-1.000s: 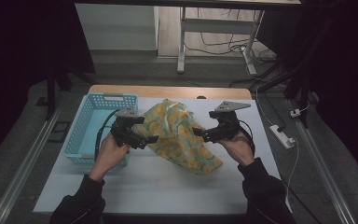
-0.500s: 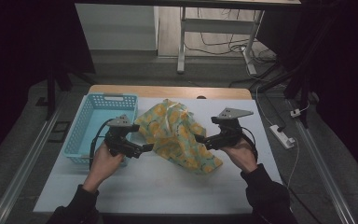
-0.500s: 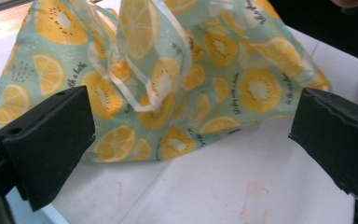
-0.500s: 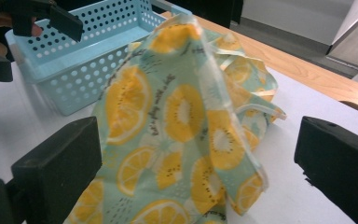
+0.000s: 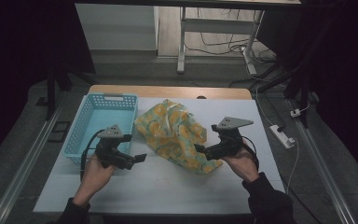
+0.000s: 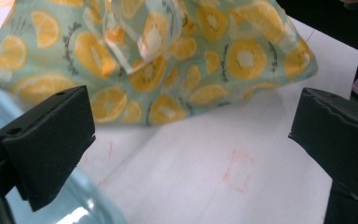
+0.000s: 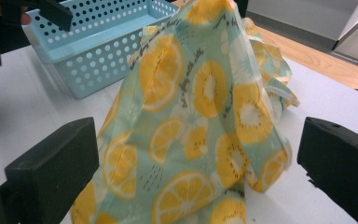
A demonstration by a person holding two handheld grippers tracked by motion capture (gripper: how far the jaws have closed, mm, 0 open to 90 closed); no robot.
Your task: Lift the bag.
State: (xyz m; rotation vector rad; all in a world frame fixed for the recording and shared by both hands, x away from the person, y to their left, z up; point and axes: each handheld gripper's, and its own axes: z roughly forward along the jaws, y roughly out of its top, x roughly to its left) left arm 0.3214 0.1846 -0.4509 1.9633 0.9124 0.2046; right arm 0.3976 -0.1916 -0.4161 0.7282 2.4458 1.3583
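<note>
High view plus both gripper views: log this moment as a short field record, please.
surface: white table
cloth: crumpled lemon-print fabric, mid-table
basket: light blue perforated basket, left of the fabric, nothing seen inside
left gripper: open, jaws apart, short of the fabric's near-left edge
right gripper: open, jaws either side of the fabric's raised fold, not closed on it

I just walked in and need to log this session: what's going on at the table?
A person holds a two-jaw gripper in each hand over a white table. A lemon-print cloth bag lies crumpled beside a light blue perforated basket. The left gripper is open, just short of the bag. The right gripper is open too, at the bag's near edge, gripping nothing.
</note>
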